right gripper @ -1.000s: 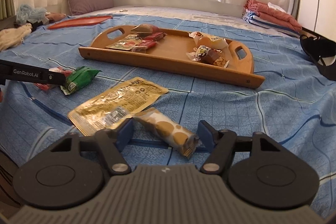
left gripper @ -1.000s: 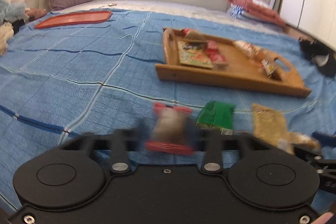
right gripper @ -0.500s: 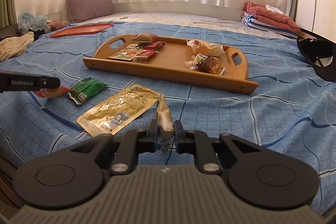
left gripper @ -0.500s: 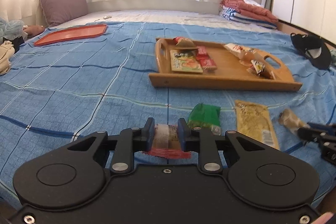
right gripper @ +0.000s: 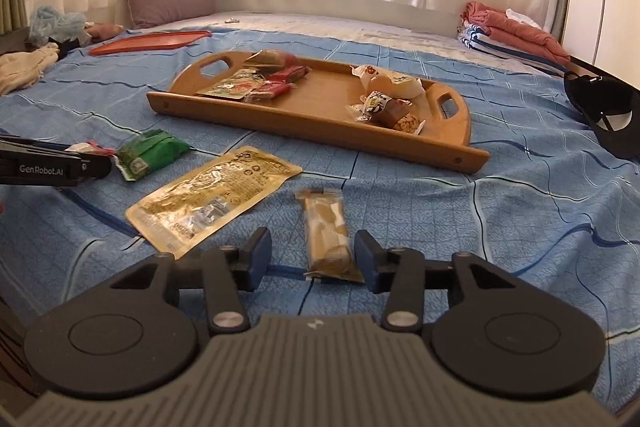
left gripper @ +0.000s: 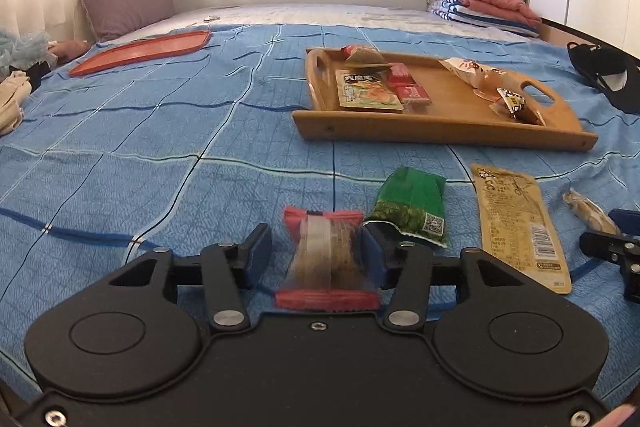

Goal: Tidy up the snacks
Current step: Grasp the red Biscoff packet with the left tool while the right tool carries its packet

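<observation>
Left wrist view: left gripper (left gripper: 316, 257) spread wide around red-ended snack (left gripper: 326, 261) — right pad touching. Right gripper (right gripper: 310, 255) equally wide, tan snack bar (right gripper: 328, 237) between, nothing gripped.

Red-end snack (left gripper: 326, 259) btwn spread left gripper (left gripper: 316, 253) fingers

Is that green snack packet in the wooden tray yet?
No. The green packet lies on the blue bedspread, apart from the wooden tray.
</observation>
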Demonstrator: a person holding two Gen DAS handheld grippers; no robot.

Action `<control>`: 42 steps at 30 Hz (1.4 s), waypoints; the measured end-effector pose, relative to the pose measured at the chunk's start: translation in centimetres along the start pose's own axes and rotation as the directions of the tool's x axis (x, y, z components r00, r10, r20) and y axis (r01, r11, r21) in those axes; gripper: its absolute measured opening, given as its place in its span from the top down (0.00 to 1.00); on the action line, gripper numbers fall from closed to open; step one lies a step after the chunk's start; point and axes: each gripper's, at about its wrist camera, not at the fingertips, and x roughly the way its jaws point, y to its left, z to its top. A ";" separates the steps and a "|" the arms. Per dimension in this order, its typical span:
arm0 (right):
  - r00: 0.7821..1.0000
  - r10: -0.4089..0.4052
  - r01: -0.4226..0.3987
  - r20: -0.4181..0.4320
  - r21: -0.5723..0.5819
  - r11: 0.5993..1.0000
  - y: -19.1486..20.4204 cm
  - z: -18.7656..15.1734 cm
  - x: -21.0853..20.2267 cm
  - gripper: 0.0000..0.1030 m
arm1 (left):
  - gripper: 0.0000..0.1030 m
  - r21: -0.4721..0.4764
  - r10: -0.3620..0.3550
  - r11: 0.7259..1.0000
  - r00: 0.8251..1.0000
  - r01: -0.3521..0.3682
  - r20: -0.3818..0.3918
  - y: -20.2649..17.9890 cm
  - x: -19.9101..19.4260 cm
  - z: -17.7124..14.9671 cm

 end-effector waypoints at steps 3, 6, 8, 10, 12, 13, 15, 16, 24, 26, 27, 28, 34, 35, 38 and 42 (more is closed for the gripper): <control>1.000 0.007 -0.007 -0.005 0.040 0.999 -0.4 0.3 0.8 0.46 | 0.70 -0.012 -0.011 1.000 1.000 0.011 0.001 0.0 -0.3 0.4; 0.999 0.027 -0.025 -0.040 0.050 0.998 -0.7 0.9 1.1 0.75 | 0.72 -0.012 -0.017 1.000 0.999 0.018 0.027 0.0 -1.2 0.6; 0.998 0.048 -0.046 -0.043 0.050 0.998 -0.7 1.4 0.7 0.75 | 0.73 -0.010 -0.023 1.000 0.999 0.024 0.046 -0.1 -2.0 1.0; 0.998 0.042 -0.041 -0.036 0.045 0.998 -0.6 1.8 0.2 0.75 | 0.74 -0.012 -0.035 0.999 0.997 0.035 0.062 -0.3 -2.8 1.5; 0.999 0.038 -0.037 -0.019 0.048 0.998 -0.7 2.3 -0.3 0.75 | 0.74 -0.009 -0.042 0.999 0.996 0.043 0.075 -0.5 -3.4 2.0; 0.999 0.039 -0.038 -0.014 0.052 0.998 -0.8 2.5 -0.4 0.75 | 0.74 -0.006 -0.042 0.999 0.996 0.043 0.078 -0.6 -3.6 2.4; 0.999 0.033 -0.033 -0.002 0.062 0.998 -1.1 3.1 -0.6 0.75 | 0.74 0.001 -0.040 0.999 0.997 0.040 0.073 -0.9 -3.9 3.1; 0.999 0.035 -0.035 0.002 0.066 0.997 -1.2 3.5 -0.7 0.75 | 0.74 0.003 -0.042 0.999 0.997 0.042 0.066 -1.0 -3.9 3.6; 0.999 0.036 -0.039 0.029 0.106 0.994 -2.6 6.1 -0.9 0.75 | 0.74 -0.006 -0.098 0.995 0.994 0.099 0.054 -2.2 -3.8 8.0; 0.999 0.034 -0.037 0.034 0.118 0.992 -3.2 6.8 -0.6 0.75 | 0.74 -0.011 -0.118 0.993 0.992 0.119 0.047 -2.7 -3.4 9.3; 0.999 0.028 -0.032 0.036 0.122 0.992 -3.5 7.2 -0.5 0.75 | 0.74 -0.012 -0.129 0.992 0.991 0.129 0.044 -2.9 -3.1 9.9; 0.999 0.021 -0.026 0.037 0.124 0.992 -3.7 7.5 -0.4 0.75 | 0.74 -0.011 -0.139 0.990 0.989 0.140 0.042 -3.1 -2.8 10.5; 0.998 -0.025 0.017 0.055 0.142 0.990 -6.2 9.7 0.8 0.75 | 0.74 -0.032 -0.189 0.981 0.982 0.189 0.007 -4.5 -0.2 14.0; 0.998 -0.030 0.022 0.053 0.149 0.989 -6.7 10.0 1.1 0.75 | 0.74 -0.037 -0.200 0.979 0.980 0.200 -0.002 -4.7 0.4 14.5; 0.998 -0.047 0.039 0.044 0.170 0.985 -8.5 11.1 2.2 0.75 | 0.74 -0.056 -0.222 0.974 0.975 0.221 -0.021 -5.3 2.1 15.9; 0.999 -0.048 0.043 0.022 0.208 0.977 -10.7 12.0 3.8 0.75 | 0.74 -0.050 -0.229 0.973 0.972 0.227 -0.046 -6.6 4.6 16.9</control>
